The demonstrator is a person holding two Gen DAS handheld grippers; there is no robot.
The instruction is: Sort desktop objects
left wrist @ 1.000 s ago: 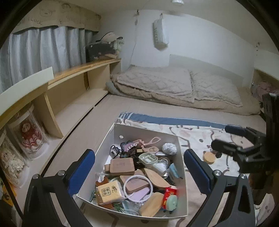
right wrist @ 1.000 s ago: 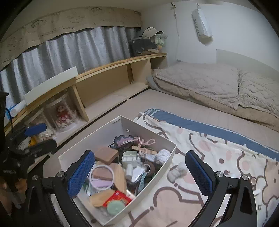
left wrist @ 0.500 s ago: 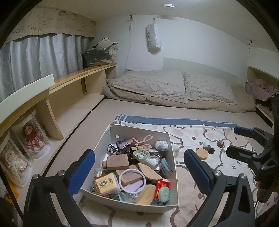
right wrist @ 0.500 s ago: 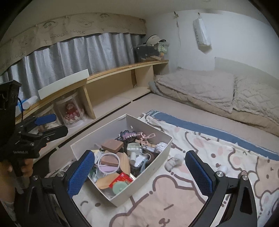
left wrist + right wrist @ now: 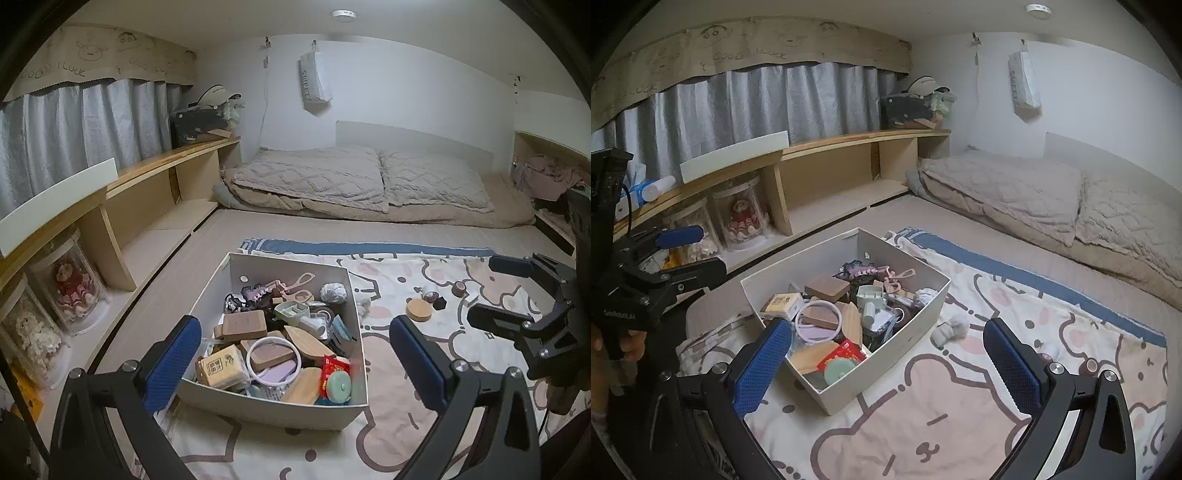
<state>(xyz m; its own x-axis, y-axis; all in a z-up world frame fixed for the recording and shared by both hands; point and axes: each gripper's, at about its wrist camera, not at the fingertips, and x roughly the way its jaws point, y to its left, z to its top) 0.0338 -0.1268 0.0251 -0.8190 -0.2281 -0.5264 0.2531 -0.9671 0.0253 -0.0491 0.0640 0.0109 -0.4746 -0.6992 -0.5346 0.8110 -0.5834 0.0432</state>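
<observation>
A white box (image 5: 288, 263) (image 5: 908, 326) stands on the cartoon blanket, filled with several small items: a brown square case (image 5: 244, 324), a white ring mirror (image 5: 270, 355), a red packet (image 5: 335, 367), a green round thing (image 5: 340, 386). Loose on the blanket to its right lie a wooden round lid (image 5: 418, 309), a small black piece (image 5: 439, 303) and a grey fluffy ball (image 5: 949, 326). My left gripper (image 5: 295, 354) (image 5: 694, 253) hangs open above the box's near edge, empty. My right gripper (image 5: 888, 358) (image 5: 495, 291) is open too, holding nothing, above the blanket right of the box.
The bear-print blanket (image 5: 942, 424) covers the floor mat. Beige bedding (image 5: 351, 177) lies at the back wall. A long wooden shelf (image 5: 155, 192) runs along the left with doll jars (image 5: 70, 284) under it and grey curtains behind.
Both grippers have drawn back and up from the box, which looks smaller and farther now. The right gripper has drifted to the right. Both stay open and empty.
</observation>
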